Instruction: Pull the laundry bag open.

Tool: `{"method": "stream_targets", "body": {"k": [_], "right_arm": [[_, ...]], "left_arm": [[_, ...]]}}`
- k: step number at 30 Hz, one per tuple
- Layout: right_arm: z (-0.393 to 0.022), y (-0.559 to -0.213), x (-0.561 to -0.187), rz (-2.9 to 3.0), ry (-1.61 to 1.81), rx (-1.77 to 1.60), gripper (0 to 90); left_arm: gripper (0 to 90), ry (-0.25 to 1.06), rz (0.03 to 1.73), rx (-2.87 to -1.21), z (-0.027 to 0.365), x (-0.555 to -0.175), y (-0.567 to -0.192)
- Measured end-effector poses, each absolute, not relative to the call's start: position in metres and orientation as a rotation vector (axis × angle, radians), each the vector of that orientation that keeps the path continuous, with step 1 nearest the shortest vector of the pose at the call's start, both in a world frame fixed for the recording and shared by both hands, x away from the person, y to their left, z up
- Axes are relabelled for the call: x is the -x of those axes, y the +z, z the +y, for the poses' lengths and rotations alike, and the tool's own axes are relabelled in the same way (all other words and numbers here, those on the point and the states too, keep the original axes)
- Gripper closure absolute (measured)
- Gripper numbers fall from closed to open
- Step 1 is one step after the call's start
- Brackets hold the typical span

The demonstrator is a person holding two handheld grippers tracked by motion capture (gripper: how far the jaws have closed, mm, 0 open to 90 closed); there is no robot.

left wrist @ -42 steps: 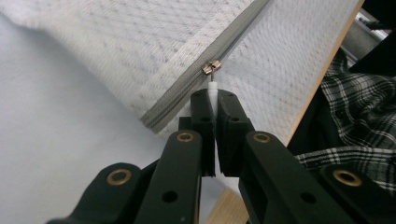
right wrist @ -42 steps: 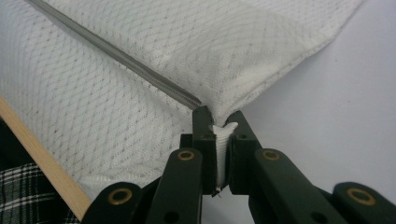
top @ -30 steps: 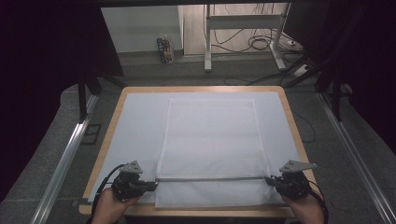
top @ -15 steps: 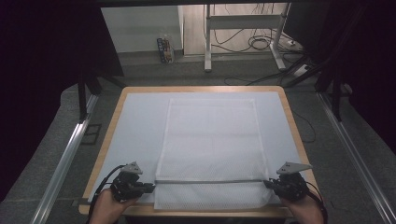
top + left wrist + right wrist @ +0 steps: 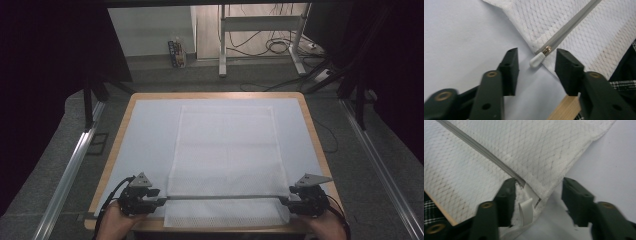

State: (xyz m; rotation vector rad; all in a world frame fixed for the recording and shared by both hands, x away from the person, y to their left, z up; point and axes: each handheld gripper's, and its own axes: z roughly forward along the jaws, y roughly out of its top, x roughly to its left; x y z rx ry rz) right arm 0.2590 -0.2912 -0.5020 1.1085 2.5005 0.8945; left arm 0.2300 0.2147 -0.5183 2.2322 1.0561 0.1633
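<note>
Black jaws (brass screws), grey plates, black cables

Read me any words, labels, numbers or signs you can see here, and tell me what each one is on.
There is no text that can be read.
The small box on the floor beyond the table has coloured print, too small and blurred to read.
The white mesh bag, its grey zipper and the white pull carry no lettering.

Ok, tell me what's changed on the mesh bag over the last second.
Both grippers have just been opening. The left gripper has let go of the white zipper pull, which lies free between its jaws. The right gripper has released the mesh bag corner, with the white tab between its parted jaws. Hands, bag and closed zipper stayed put.
</note>
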Motion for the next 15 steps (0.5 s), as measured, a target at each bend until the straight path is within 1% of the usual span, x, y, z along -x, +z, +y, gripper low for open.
{"method": "stream_targets", "body": {"k": [3,6,7,8,9,11,12,13,15], "right_arm": [[-0.2895,-0.5013,-0.2595,2.473,0.898,-1.092,29.3],[-0.2894,-0.4986,-0.2596,2.442,0.931,-1.086,22.6],[-0.2894,-0.4986,-0.2596,2.442,0.931,-1.086,22.6],[-0.2897,-0.4972,-0.2598,2.426,0.953,-1.084,18.9],[-0.2899,-0.4961,-0.2595,2.415,0.969,-1.083,16.7],[-0.2896,-0.4958,-0.259,2.408,0.974,-1.082,15.3],[-0.2886,-0.4955,-0.2577,2.405,0.971,-1.065,11.5],[-0.2886,-0.4955,-0.2577,2.405,0.971,-1.065,11.5],[-0.2869,-0.4947,-0.256,2.404,0.986,-1.046,8.3]], "left_arm": [[40.8,0.193,1.047,-2.235,0.2096,-0.2303,-0.5204],[32.0,0.224,1.031,-2.224,0.2057,-0.2293,-0.5188],[27.8,0.224,1.031,-2.224,0.2057,-0.2293,-0.5188],[27.8,0.226,1.03,-2.219,0.2054,-0.229,-0.5183],[24.2,0.229,1.029,-2.213,0.2051,-0.2287,-0.5179],[21.4,0.238,1.03,-2.201,0.2047,-0.2279,-0.5171],[19.5,0.251,1.033,-2.183,0.2046,-0.2264,-0.5164],[17.1,0.251,1.033,-2.183,0.2046,-0.2264,-0.5164],[15.7,0.274,1.034,-2.16,0.2057,-0.2237,-0.5146]]}}
